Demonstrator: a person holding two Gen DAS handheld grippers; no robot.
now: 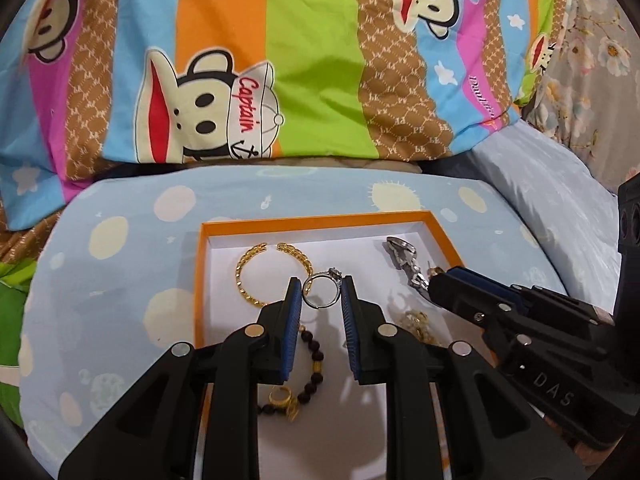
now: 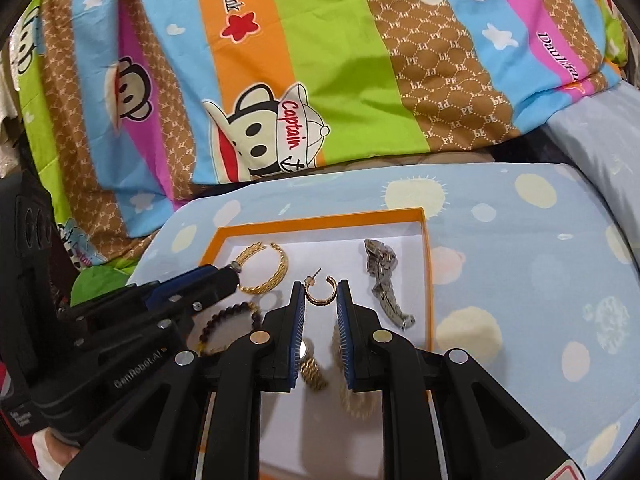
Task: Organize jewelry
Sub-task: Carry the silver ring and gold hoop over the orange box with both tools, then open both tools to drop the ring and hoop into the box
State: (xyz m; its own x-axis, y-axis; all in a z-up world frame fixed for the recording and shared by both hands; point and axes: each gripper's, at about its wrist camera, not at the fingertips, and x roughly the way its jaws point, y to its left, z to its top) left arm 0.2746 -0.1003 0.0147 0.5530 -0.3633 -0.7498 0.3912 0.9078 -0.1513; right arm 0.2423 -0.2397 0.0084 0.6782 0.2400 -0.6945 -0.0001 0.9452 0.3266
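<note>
Left gripper [image 1: 320, 286]: fingers clenched on silver ring [image 1: 321, 290], held above orange box [image 1: 320, 220] for placing.
Right gripper [image 2: 320, 290]: clenched on gold hoop earring [image 2: 319, 291].
Box: on bed, holding jewelry.

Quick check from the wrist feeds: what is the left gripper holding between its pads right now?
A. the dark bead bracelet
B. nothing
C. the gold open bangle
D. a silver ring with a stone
D: in the left wrist view the left gripper pinches a silver ring with a stone between its blue pads, above the orange tray; the gold bangle and the bead bracelet lie in the tray.
</note>
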